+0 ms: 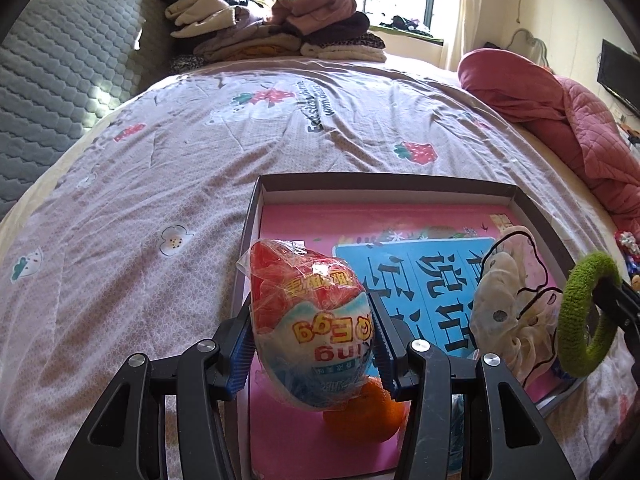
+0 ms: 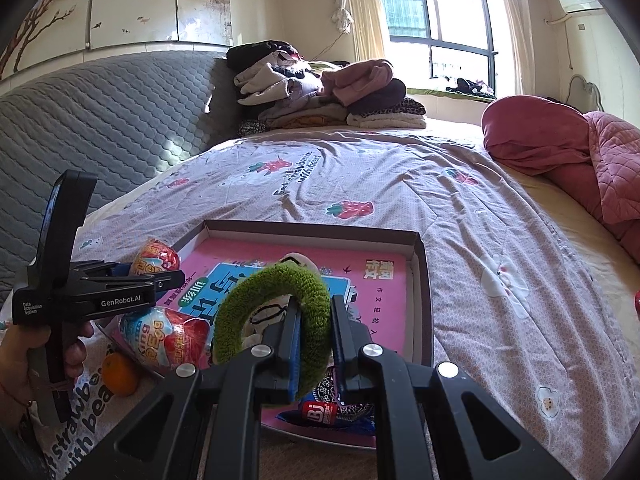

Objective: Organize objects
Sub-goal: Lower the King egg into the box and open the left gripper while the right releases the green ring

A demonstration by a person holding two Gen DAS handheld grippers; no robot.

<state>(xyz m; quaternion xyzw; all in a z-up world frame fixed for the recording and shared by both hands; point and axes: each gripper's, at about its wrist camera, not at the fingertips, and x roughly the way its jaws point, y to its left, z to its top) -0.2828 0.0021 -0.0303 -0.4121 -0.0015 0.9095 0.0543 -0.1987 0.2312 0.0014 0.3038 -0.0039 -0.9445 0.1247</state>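
Cellophane-wrapped red-and-white toy egg (image 1: pixel 310 324), red end pointing away lengthwise, sits clamped in left gripper (image 1: pixel 312 344) over the box (image 1: pixel 384 184), while right gripper (image 2: pixel 314 344) pinches green ring (image 2: pixel 272 316).

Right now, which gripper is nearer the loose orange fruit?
Left. The left gripper, holding a wrapped toy egg, hangs just above the orange fruit; the right gripper, clamping a green fuzzy ring, sits farther off.
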